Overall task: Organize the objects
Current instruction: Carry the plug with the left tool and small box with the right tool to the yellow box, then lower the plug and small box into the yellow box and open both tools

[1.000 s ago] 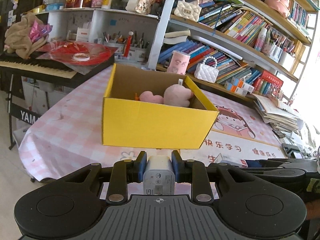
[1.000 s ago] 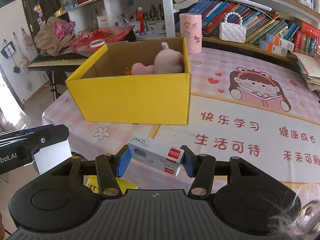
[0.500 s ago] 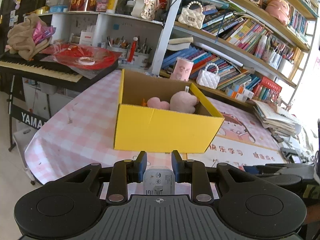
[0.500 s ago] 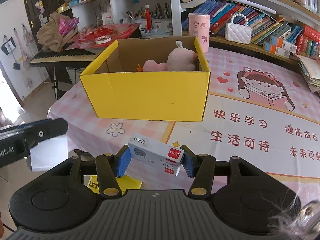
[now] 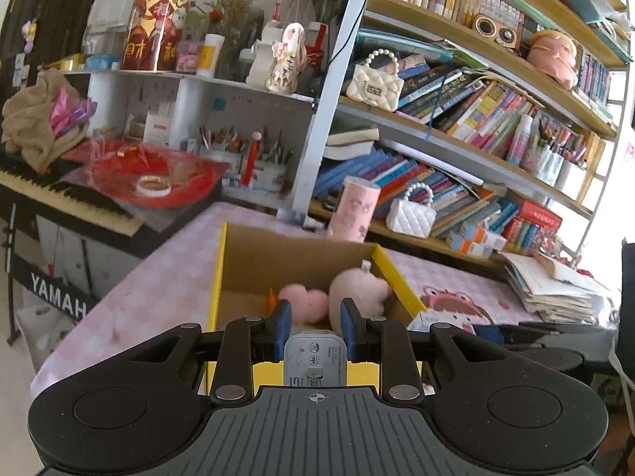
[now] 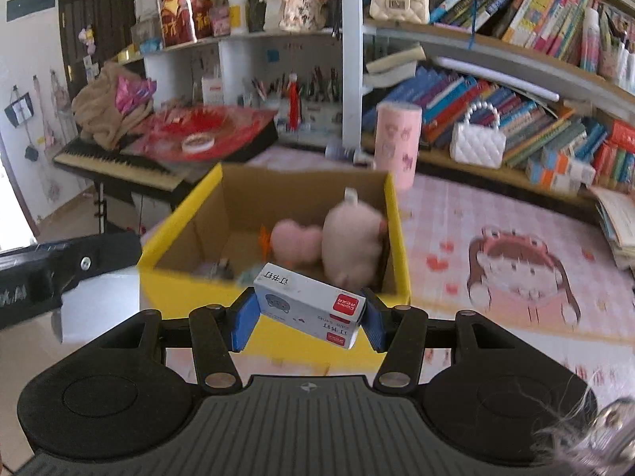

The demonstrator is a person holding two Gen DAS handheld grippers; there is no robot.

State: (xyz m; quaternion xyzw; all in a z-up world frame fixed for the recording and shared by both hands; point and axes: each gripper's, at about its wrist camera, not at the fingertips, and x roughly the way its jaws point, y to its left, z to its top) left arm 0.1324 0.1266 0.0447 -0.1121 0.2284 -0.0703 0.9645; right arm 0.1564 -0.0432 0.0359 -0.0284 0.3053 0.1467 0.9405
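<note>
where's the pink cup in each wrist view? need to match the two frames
Left wrist: pink cup sits upper centre, just behind the yellow box, beside the white shelf post.
Right wrist: pink cup sits upper centre-right, behind the box's far right corner.
Shared landmark: the white quilted purse on the low shelf, right of the cup in both views.

Left gripper [image 5: 313, 323] and right gripper [image 6: 308, 313]: black ribbed housing, two round side discs, silver pivot screws, blue fingertip pads [image 6: 245, 317], small centre crosshair marking.
</note>
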